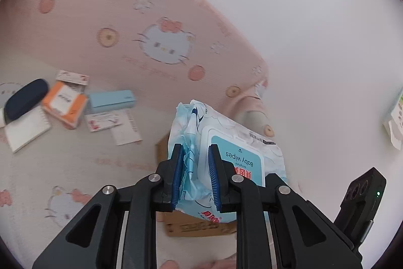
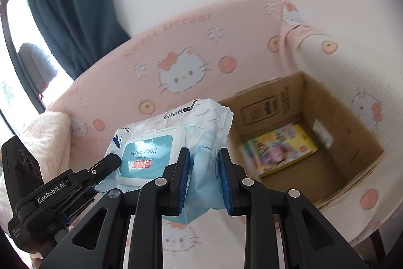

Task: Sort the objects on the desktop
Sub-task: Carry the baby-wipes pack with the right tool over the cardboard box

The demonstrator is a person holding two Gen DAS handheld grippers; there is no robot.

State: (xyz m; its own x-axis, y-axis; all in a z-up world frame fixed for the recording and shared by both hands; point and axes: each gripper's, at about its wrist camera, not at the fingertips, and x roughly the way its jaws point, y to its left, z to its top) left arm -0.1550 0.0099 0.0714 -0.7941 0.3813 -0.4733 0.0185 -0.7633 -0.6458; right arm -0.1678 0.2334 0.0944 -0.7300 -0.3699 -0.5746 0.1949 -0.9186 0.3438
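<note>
Grippers on both sides clamp one soft white-and-blue baby wipes pack [image 1: 226, 150] by opposite ends, holding it in the air. The left gripper [image 1: 195, 175] has its blue-padded fingers [image 1: 177, 173] pressed onto the crumpled sealed end of the pack; the right gripper [image 2: 204, 179] pinches the other light-blue end in the same manner. In the right wrist view the left gripper appears at the lower left, its fingertip area partly hidden behind the pack's white flip lid. The pack hangs above the near edge of an open brown cardboard box [image 2: 314, 97], which rests on a cream Hello Kitty printed bedsheet [image 1: 63, 168]. Inside the box lies a colourful yellow-edged flat package [image 2: 277, 150], too blurred to read. In the left wrist view the box is mostly hidden behind the pack and the gripper, with only brown corners showing. Further back on the sheet lie a dark navy oval case [image 1: 25, 98], an orange-and-white carton [image 1: 64, 102], a light blue rectangular case [image 1: 110, 97], a white spiral notebook [image 1: 27, 129] and several small printed cards [image 1: 103, 120], whose print cannot be made out. A pink padded headboard [image 1: 113, 17] with the same print rises behind, and a white wall [image 1: 314, 42] fills the right side.
</note>
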